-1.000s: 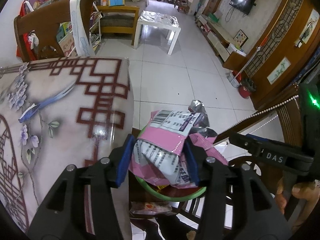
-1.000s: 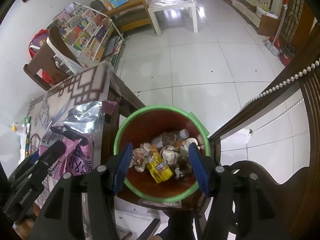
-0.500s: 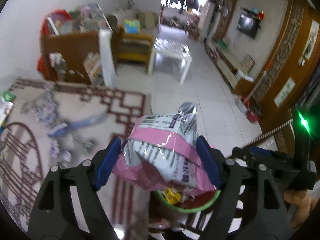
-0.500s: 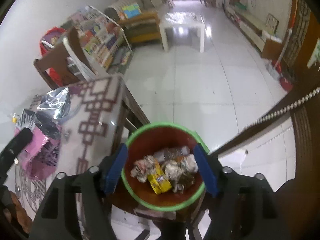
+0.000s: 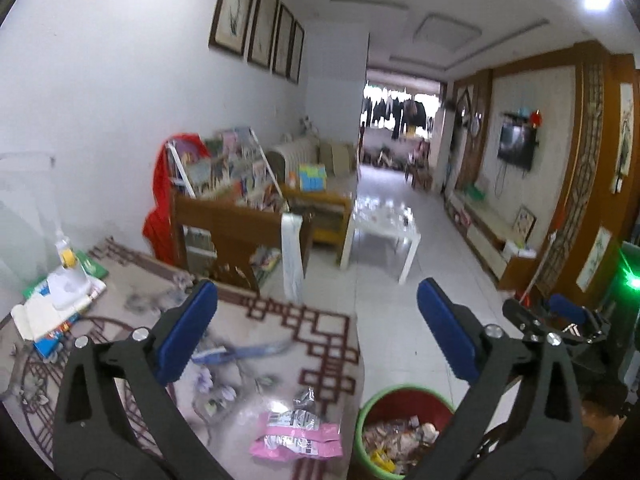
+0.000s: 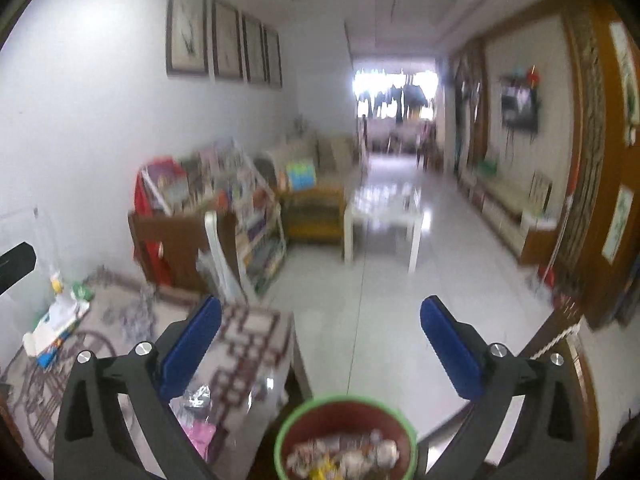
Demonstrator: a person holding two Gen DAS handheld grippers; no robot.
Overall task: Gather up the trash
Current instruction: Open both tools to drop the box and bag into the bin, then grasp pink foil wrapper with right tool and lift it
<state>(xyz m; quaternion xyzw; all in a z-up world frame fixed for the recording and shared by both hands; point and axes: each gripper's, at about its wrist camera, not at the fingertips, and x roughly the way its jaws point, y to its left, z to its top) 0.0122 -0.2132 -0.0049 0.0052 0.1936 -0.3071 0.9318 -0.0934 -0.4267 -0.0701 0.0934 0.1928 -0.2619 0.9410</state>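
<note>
Trash sits mostly in the green-rimmed bin [image 5: 404,432], which stands just off the worktop's [image 5: 280,344] near corner and holds a heap of crumpled wrappers and scraps, a yellow one [image 5: 380,458] among them. By that heap, a good part of the collecting looks done. One piece is plainly not in: a pink and white snack bag [image 5: 298,434] lies flat on the worktop close to its edge, just beside the bin but outside it, so I judge it is left to be picked up (the right wrist view shows it too, blurred, with a silvery crumple near it).

Both tools are bare. The left tool [image 5: 316,328] has its blue pads opening wide with nothing between them, and the right tool [image 6: 320,340] is likewise opening with nothing in it.

Farther along the worktop, at the wall end, rests a pile of packets and paper [image 5: 60,304] with a small bottle [image 5: 66,254] behind it; whether any of that counts as trash I cannot tell. Beyond, the tiled floor [image 5: 384,280] shows no litter that I can make out.
</note>
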